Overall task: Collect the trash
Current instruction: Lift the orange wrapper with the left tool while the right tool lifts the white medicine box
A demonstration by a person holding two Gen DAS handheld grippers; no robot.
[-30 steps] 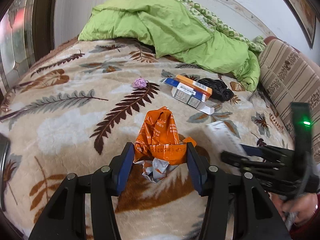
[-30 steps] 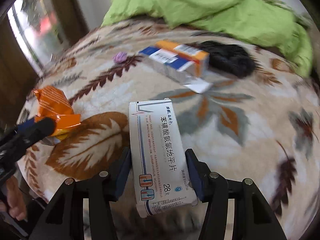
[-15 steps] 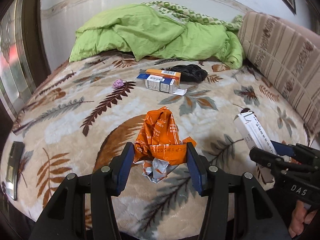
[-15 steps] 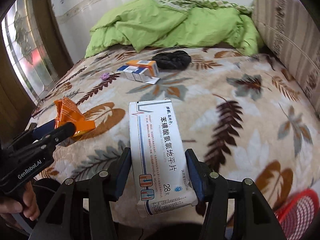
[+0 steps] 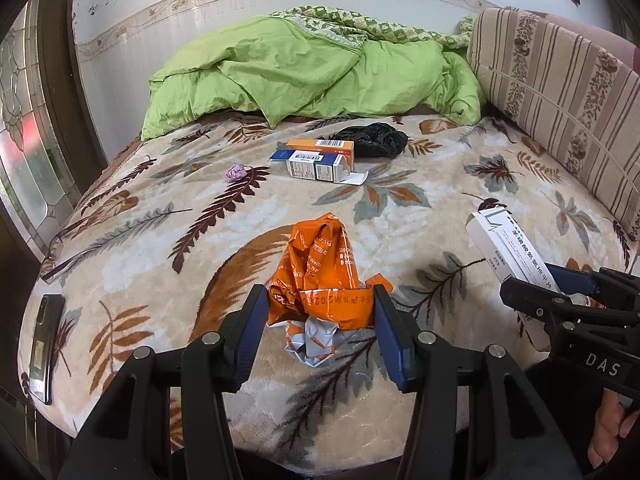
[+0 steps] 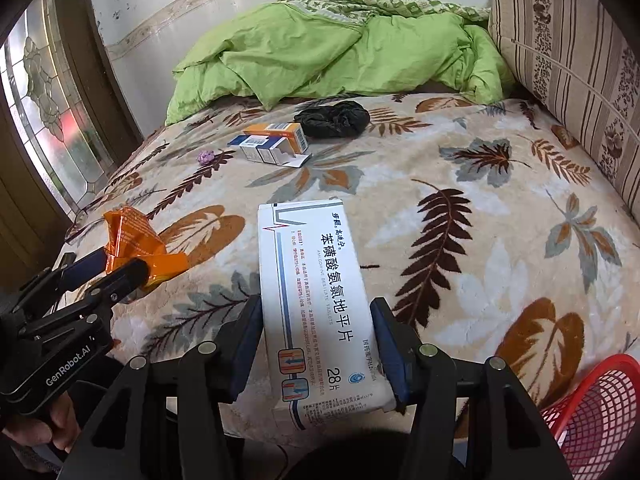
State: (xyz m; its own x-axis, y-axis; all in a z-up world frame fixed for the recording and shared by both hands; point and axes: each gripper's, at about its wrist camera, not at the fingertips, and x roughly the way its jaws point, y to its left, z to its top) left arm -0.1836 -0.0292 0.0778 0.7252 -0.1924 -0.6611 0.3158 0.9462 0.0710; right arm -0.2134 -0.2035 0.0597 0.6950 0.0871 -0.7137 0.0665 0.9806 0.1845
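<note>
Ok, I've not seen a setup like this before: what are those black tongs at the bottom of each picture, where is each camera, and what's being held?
No robot here: a person holds a two-finger gripper in each hand, with a fisheye camera on each looking along the fingers. The left camera shows the left gripper shut on a crumpled orange wrapper; the right camera shows the right gripper shut on a white medicine box. Each gripper also appears at the edge of the other's view. Below is a leaf-patterned bed carrying two small boxes, a black bag, a purple wad, a phone and a green duvet. A red mesh basket sits beside the bed.
</note>
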